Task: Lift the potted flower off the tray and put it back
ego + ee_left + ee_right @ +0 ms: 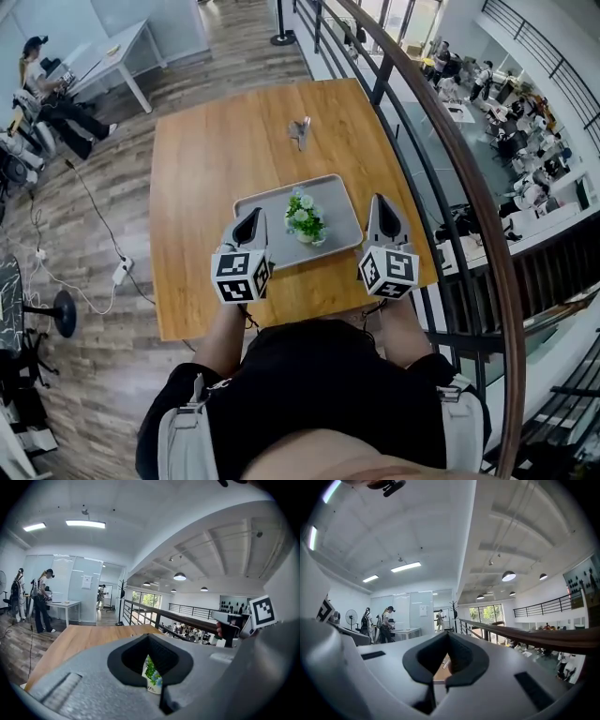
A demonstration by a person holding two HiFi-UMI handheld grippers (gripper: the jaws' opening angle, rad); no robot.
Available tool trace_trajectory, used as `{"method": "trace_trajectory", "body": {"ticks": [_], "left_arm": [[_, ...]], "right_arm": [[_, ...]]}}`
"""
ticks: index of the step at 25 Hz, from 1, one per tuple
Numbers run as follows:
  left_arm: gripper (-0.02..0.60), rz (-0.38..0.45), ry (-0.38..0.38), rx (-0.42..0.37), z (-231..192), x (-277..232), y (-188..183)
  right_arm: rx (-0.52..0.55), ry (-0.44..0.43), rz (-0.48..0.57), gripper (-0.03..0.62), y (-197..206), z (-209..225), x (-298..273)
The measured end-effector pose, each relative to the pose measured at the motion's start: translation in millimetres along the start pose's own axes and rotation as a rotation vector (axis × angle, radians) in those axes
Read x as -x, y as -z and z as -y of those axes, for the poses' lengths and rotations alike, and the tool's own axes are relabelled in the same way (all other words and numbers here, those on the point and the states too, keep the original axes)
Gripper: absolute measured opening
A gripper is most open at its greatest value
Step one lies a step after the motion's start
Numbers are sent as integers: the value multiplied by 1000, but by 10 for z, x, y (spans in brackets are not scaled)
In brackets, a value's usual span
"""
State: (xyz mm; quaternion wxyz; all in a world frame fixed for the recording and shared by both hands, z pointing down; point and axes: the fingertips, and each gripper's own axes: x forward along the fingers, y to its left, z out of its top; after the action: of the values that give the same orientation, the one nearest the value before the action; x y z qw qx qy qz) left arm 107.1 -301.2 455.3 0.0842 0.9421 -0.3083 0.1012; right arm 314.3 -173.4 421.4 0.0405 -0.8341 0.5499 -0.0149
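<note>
A small potted flower (305, 217) with white and green blooms stands upright in a grey tray (333, 192) on the wooden table (206, 187). My left gripper (251, 217) hovers at the tray's left edge, shut and empty. My right gripper (380, 202) hovers at the tray's right edge, also shut with nothing in it. Neither touches the pot. In the left gripper view the flower (152, 674) shows through the gap in the closed left gripper (150, 638). The right gripper view shows the closed right gripper (449, 633) and only a bit of table through the gap.
A small metallic object (300, 131) lies on the table beyond the tray. A curved railing (412, 122) runs close along the table's right side, with a drop to a lower floor behind it. People work at a white desk (112, 56) at far left.
</note>
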Motion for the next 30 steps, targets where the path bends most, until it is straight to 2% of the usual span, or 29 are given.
{"method": "trace_trajectory", "body": {"ticks": [20,30], "left_arm": [[12,-11,35,7,-111,7,62],[12,-32,28,37,-419,9,160]], "right_arm": [[-5,-9,-50,-5,167,-142,28],[1,-23,-92,-5,338,-398,-135]]}}
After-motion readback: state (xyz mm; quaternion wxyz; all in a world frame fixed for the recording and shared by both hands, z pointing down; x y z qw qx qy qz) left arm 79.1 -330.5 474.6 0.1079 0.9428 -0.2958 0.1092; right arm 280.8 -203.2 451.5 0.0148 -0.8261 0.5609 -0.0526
